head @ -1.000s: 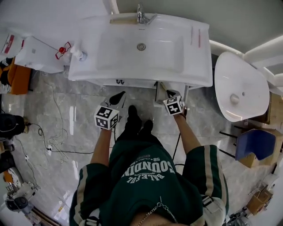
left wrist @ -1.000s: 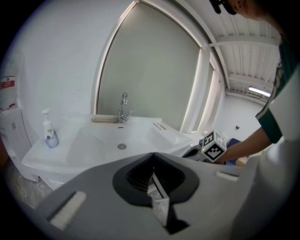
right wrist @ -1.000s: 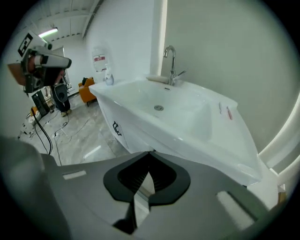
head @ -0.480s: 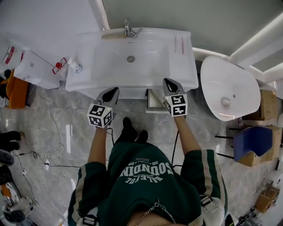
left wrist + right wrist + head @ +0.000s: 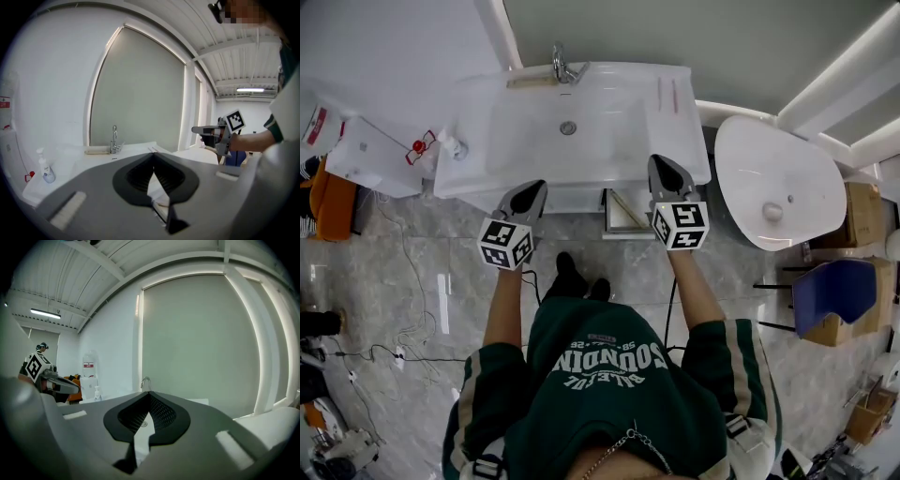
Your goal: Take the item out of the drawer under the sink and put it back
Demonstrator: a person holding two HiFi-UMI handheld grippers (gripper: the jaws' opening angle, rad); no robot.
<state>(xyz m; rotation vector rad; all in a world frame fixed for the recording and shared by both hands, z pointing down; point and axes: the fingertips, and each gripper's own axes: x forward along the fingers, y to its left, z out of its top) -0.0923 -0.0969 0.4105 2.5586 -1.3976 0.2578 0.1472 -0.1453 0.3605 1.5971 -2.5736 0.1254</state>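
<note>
The white sink [image 5: 487, 159] with its faucet [image 5: 562, 66] fills the top of the head view. Under its front edge a narrow drawer [image 5: 623, 214] stands pulled out; what lies in it I cannot make out. My left gripper [image 5: 530, 192] hovers at the sink's front rim on the left, jaws together and empty. My right gripper [image 5: 661, 169] is over the rim's right part, shut, holding nothing. The left gripper view looks level over the basin from my left gripper [image 5: 153, 157], with the right gripper [image 5: 206, 131] beside it. The right gripper view shows my right gripper [image 5: 149, 394] shut.
A white oval fixture [image 5: 778, 183] stands right of the sink, a blue chair [image 5: 834, 291] further right. A soap bottle [image 5: 450, 145] and a white box [image 5: 370, 150] sit left of the basin. Cables [image 5: 394, 347] trail over the tiled floor.
Both grippers have risen from below the sink front to its rim, the right one from the drawer and further. Both now point more level.
</note>
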